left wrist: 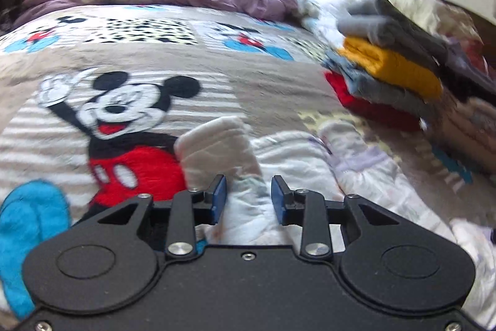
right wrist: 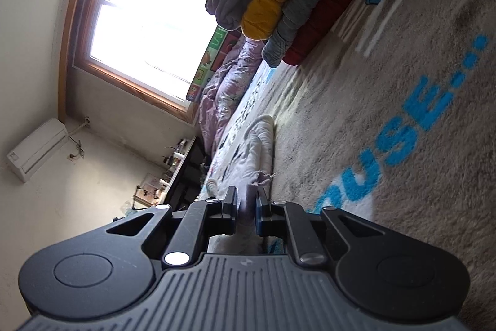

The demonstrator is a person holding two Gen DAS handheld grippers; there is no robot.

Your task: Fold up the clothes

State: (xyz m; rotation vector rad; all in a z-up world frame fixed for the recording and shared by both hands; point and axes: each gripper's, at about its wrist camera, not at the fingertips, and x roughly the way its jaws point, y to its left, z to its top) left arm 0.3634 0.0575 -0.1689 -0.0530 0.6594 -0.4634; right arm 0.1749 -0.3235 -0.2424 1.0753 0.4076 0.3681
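— Where's the garment?

— The white garment (left wrist: pixel 248 163) lies spread on the Mickey blanket (left wrist: pixel 130 76), near the folded stack (left wrist: pixel 387 73), probably so the finished fold moves across easily.

— Your left side?

— My left gripper (left wrist: pixel 248 200) hovers over the cloth just short of the stack, jaws parted with fabric between them but not pinched.

— And the right?

— My right gripper (right wrist: pixel 246 207) is rolled sideways, jaws nearly closed on a pinch of the garment's edge (right wrist: pixel 260 179), which I judge anchors it for folding.
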